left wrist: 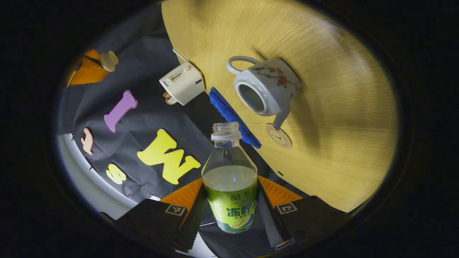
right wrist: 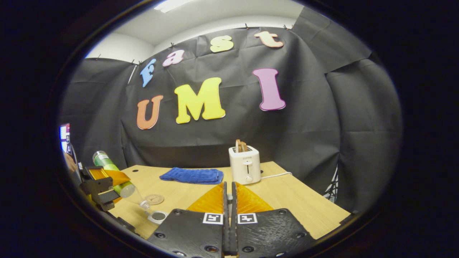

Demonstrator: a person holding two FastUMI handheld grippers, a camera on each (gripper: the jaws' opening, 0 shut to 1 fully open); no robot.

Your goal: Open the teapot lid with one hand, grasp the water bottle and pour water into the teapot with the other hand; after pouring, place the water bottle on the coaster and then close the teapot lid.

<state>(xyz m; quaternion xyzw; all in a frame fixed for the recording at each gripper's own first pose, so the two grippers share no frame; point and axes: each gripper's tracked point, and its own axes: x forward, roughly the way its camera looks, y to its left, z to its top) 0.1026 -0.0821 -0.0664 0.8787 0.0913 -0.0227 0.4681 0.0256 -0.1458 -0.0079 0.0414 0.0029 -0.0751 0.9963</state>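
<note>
- The water bottle (left wrist: pixel 230 179), uncapped and about half full, is clamped between the two fingers of the left hand-held gripper (left wrist: pixel 229 211) and tipped over; in the right gripper view its mouth hangs just above the teapot (right wrist: pixel 158 216).
- In the left gripper view the teapot (left wrist: pixel 266 90) stands on the tabletop (left wrist: pixel 340 107) with its opening bare and no lid on it; the coaster (left wrist: pixel 279 135) lies just beside the spout.
- The right hand-held gripper (right wrist: pixel 229 200) has its fingers pressed together, held above the tabletop. Whether a lid is pinched between them cannot be told.
- Risk, as I judge it: the teapot's opening is small, so a tilt too fast or a mouth off-centre would send liquid onto the tabletop and coaster; the bottle could also turn in the grip.
- Hard to make out: whether liquid is flowing, and the level inside the teapot.
- Behind lie a blue cloth (right wrist: pixel 192 175) and a toaster (right wrist: pixel 245 165), well apart from the pour.
</note>
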